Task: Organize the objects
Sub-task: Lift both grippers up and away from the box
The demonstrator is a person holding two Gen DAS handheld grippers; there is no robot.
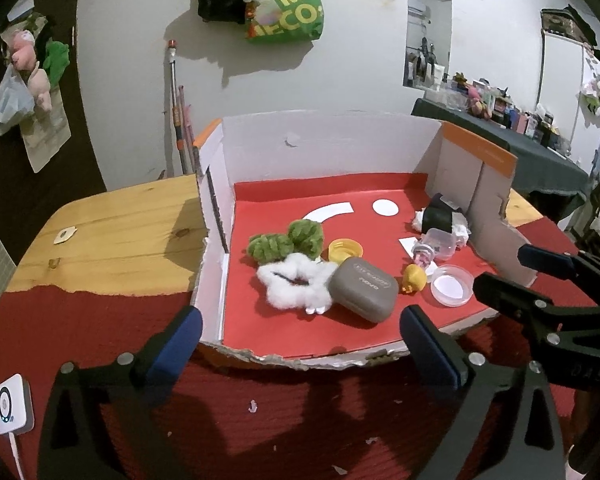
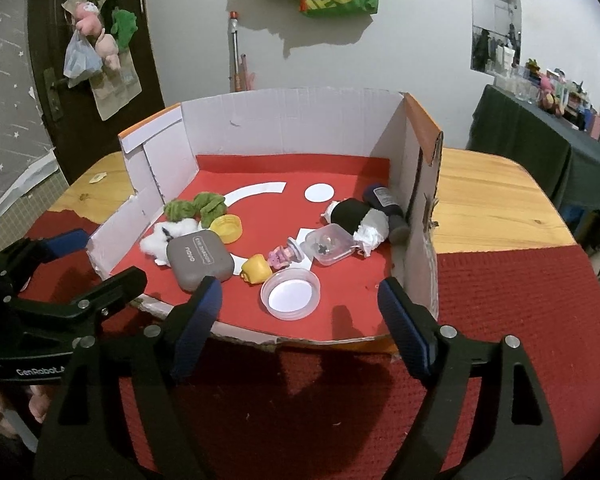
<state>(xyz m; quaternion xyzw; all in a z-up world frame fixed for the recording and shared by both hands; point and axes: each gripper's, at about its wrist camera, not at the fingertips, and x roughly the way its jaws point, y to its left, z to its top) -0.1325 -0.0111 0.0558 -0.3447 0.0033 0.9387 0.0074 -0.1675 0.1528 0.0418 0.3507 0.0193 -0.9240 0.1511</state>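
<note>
Over the red woven mat [image 1: 260, 432], the left gripper [image 1: 300, 344] is hovering wide open at six o'clock of the torn white cardboard tray [image 1: 324, 148], gripping nothing. Inside it, fuzzy green pom-poms [image 1: 288, 238] are lying at nine o'clock, the grey rounded case [image 1: 362, 288] is sitting centre, the clear plastic lid [image 2: 290, 294] at three. Beside it, the right gripper [image 2: 300, 320] is hanging open and empty too.

In the box [image 2: 284, 120], the case [image 2: 200, 260] lies left of the lid [image 2: 290, 294].
</note>
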